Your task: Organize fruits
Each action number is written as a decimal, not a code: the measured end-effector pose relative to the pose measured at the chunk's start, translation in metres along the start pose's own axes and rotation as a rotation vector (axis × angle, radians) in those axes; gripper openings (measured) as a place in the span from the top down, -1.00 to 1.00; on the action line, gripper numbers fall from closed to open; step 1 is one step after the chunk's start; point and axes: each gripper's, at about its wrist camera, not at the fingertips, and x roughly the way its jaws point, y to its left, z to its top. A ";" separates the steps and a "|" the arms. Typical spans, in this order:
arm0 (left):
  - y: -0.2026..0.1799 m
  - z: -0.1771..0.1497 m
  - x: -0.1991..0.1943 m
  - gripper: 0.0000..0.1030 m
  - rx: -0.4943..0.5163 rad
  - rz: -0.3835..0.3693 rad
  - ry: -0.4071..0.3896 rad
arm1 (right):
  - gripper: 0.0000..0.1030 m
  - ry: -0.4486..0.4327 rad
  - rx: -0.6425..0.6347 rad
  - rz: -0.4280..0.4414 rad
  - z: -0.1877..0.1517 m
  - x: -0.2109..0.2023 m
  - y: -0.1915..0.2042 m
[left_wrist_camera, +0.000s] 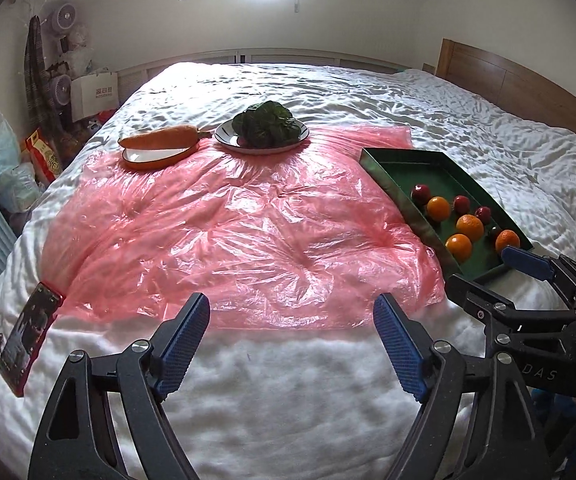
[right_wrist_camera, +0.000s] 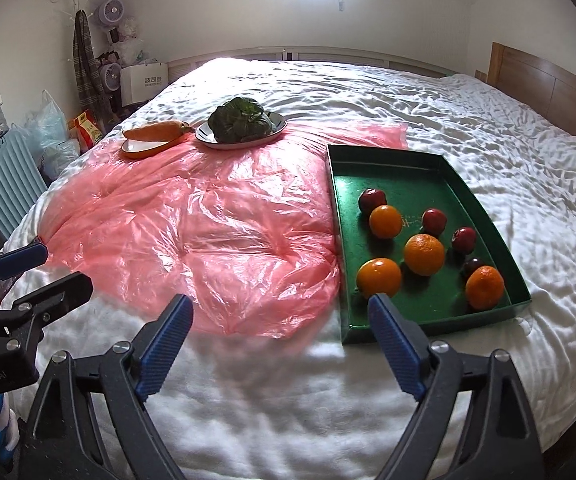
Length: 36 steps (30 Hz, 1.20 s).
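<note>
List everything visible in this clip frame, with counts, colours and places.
tray: 1, green, on bed, right of sheet
oranges: 4, orange, in tray
red fruits: 4, dark red, in tray
plastic sheet: 1, pink, spread over bed middle
plate: 1, white with dark rim, far edge of sheet
leafy greens: 1 bunch, dark green, on plate
dish: 1, orange, left of plate
carrot: 1, orange, lying across dish
phone: 1, red case, bed's left edge
bed: 1, white cover
left tool: open, holding nothing
right tool: open, holding nothing
</note>
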 end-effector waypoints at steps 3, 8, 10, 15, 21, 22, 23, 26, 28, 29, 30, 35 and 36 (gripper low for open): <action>0.008 0.000 0.001 -0.69 -0.024 0.001 -0.007 | -1.00 0.000 -0.018 0.013 0.002 0.003 0.008; 0.015 -0.001 0.007 -0.69 -0.048 0.007 0.004 | -1.00 0.003 -0.026 0.024 0.001 0.009 0.011; 0.016 -0.002 0.009 -0.69 -0.047 0.013 0.009 | -1.00 0.008 -0.019 0.026 0.001 0.013 0.008; 0.014 -0.005 0.018 -0.69 -0.034 0.031 0.019 | -1.00 0.015 0.000 0.023 -0.004 0.022 -0.001; 0.009 -0.009 0.027 -0.69 -0.009 0.043 0.032 | -1.00 0.021 0.025 0.018 -0.010 0.031 -0.009; 0.009 -0.010 0.028 -0.69 -0.008 0.044 0.034 | -1.00 0.023 0.027 0.017 -0.010 0.032 -0.011; 0.009 -0.010 0.029 -0.69 -0.007 0.045 0.035 | -1.00 0.024 0.029 0.015 -0.011 0.033 -0.012; 0.009 -0.011 0.031 -0.69 -0.005 0.049 0.037 | -1.00 0.020 0.035 0.003 -0.013 0.034 -0.015; 0.009 -0.012 0.032 -0.69 -0.004 0.050 0.040 | -1.00 0.021 0.037 0.000 -0.014 0.035 -0.017; 0.008 -0.012 0.032 -0.69 -0.002 0.050 0.041 | -1.00 0.021 0.037 -0.004 -0.015 0.035 -0.018; 0.008 -0.013 0.033 -0.69 0.000 0.050 0.042 | -1.00 0.021 0.039 -0.006 -0.015 0.035 -0.019; 0.006 -0.013 0.034 -0.69 0.001 0.046 0.044 | -1.00 0.023 0.045 -0.016 -0.018 0.033 -0.023; 0.005 -0.013 0.034 -0.69 0.002 0.045 0.045 | -1.00 0.023 0.045 -0.019 -0.018 0.032 -0.024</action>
